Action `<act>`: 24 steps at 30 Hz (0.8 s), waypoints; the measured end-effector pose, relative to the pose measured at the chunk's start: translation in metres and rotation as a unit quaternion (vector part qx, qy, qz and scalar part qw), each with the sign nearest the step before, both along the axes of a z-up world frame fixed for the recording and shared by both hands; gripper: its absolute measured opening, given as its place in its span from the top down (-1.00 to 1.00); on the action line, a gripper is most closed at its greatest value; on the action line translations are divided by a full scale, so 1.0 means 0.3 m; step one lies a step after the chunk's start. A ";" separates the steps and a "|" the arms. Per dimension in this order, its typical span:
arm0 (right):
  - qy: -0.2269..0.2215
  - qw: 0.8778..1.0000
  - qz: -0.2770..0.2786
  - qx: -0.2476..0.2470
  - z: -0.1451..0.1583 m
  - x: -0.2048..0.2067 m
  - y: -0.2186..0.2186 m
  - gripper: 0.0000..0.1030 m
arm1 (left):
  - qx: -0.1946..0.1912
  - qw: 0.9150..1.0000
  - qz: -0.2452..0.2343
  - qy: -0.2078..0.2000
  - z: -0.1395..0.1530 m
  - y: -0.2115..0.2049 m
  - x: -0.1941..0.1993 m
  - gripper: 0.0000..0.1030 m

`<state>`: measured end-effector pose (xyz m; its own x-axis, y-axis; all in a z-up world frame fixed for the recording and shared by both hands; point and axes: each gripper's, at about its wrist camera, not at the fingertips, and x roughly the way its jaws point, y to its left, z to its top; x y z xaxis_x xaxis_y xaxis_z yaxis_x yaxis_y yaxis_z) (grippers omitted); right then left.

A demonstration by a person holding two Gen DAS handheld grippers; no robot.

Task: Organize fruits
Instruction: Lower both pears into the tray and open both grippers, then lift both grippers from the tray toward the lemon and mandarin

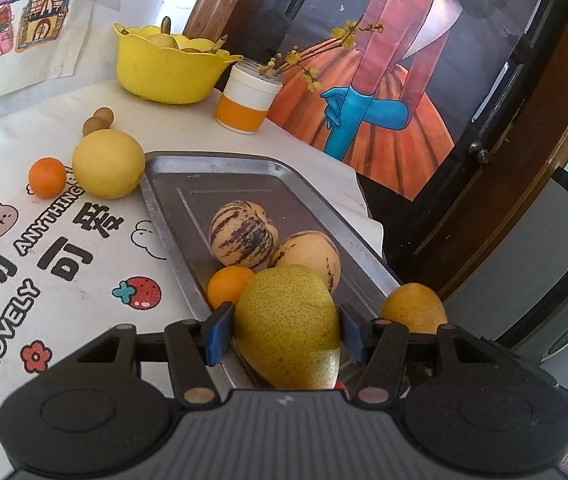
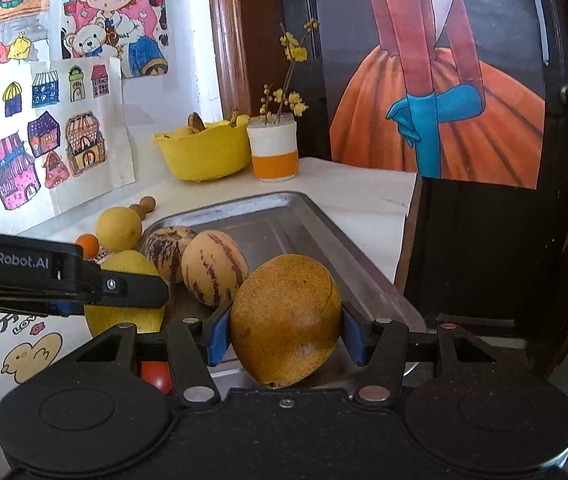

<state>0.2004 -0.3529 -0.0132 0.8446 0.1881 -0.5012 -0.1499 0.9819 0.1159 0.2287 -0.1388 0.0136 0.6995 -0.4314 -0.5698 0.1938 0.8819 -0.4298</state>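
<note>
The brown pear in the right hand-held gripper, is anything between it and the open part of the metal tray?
Nothing visible. The brown pear sits clamped in the right hand-held gripper over the tray's near end. The bare tray floor lies beyond it; the two striped melons lie left of that path.

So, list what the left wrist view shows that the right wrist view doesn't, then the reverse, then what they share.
Only the left wrist view: the left gripper shut on a yellow-green pear, and a small orange in the tray.
Only the right wrist view: the right gripper shut on a brown pear, and a teddy bear drawing.
Both: metal tray, two striped melons, yellow bowl, orange-and-white cup.
</note>
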 end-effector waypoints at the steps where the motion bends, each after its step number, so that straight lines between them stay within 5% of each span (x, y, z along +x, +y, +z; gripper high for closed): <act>1: 0.002 1.000 0.000 0.001 -0.003 0.000 0.002 -0.13 | 0.000 1.000 -0.001 0.001 0.000 0.000 0.002 -0.17; 4: -0.012 1.000 -0.003 0.005 0.011 -0.012 0.010 -0.50 | -0.005 1.000 -0.008 0.006 0.000 0.003 0.006 -0.17; 8: -0.020 1.000 -0.002 0.000 0.029 -0.025 0.022 -0.68 | -0.014 1.000 -0.011 0.010 0.000 0.010 0.001 -0.17; 10: -0.021 1.000 -0.005 0.000 0.034 -0.033 0.024 -0.85 | -0.020 1.000 -0.008 0.007 0.007 0.020 -0.008 -0.33; 14: -0.028 1.000 -0.011 0.010 0.056 -0.063 0.026 -0.95 | -0.034 0.999 -0.002 -0.021 0.041 0.045 -0.039 -0.40; 24: -0.055 0.998 -0.004 -0.022 0.164 -0.149 0.096 -0.99 | -0.028 0.994 0.045 -0.099 0.147 0.136 -0.157 -0.99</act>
